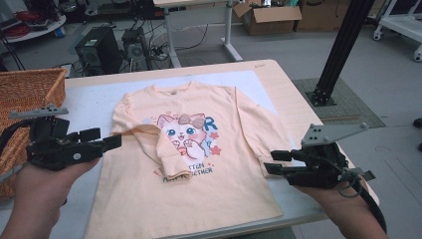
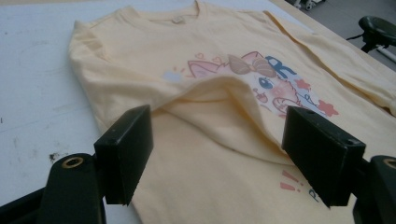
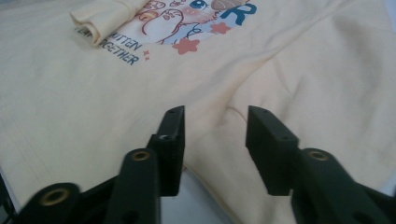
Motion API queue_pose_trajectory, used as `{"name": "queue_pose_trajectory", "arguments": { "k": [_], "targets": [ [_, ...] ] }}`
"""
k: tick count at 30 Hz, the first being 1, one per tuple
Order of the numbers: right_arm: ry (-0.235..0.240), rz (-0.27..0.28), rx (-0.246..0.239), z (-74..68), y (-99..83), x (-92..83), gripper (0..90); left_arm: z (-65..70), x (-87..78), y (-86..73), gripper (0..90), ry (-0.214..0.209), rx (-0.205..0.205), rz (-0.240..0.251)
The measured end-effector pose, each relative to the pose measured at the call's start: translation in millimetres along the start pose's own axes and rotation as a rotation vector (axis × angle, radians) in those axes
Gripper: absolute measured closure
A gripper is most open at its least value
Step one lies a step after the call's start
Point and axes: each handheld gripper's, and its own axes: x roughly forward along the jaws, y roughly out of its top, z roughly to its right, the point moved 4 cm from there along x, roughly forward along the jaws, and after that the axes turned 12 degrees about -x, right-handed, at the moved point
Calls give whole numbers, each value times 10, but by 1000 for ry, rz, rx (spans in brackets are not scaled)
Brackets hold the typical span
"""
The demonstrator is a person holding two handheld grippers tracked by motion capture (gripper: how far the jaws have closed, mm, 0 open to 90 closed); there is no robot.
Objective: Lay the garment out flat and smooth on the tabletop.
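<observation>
A peach long-sleeved shirt (image 1: 209,149) with a kitten print lies face up on the table (image 1: 291,97). One sleeve is folded in across the chest, and its cuff (image 1: 171,167) rests by the printed words. My left gripper (image 1: 107,139) hovers at the shirt's left edge, beside the fold of that sleeve. In the left gripper view its jaws stand wide open (image 2: 217,158) with the folded sleeve (image 2: 224,112) beyond them. My right gripper (image 1: 272,162) sits at the shirt's right edge, by the other sleeve. It is open (image 3: 215,135) just over the cloth (image 3: 299,79), and nothing is pinched.
A wicker basket (image 1: 25,94) stands on the table at the far left, close to my left hand. A black post (image 1: 343,45) rises from the floor beyond the table's right side. Cardboard boxes (image 1: 271,17) and a computer tower (image 1: 97,50) sit on the floor behind.
</observation>
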Motion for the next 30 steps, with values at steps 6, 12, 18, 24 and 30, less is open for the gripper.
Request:
{"name": "queue_pose_trajectory", "arguments": {
  "k": [6,12,18,24,30],
  "targets": [
    [23,-58,-23,-81,-91,166,844,-4,-17,-11,255,-1,-2,2],
    [24,-39,-11,-152,-82,85,873,-38,-46,-22,255,-2,-5,5],
    [13,-32,-2,-225,-98,52,851,-40,-54,-33,254,-9,-7,8],
    [18,-25,10,-225,-33,70,683,-69,-103,-34,254,-14,-10,17],
    [-19,36,-17,-144,302,76,543,-121,-157,-16,252,-29,-19,34]
  ]
}}
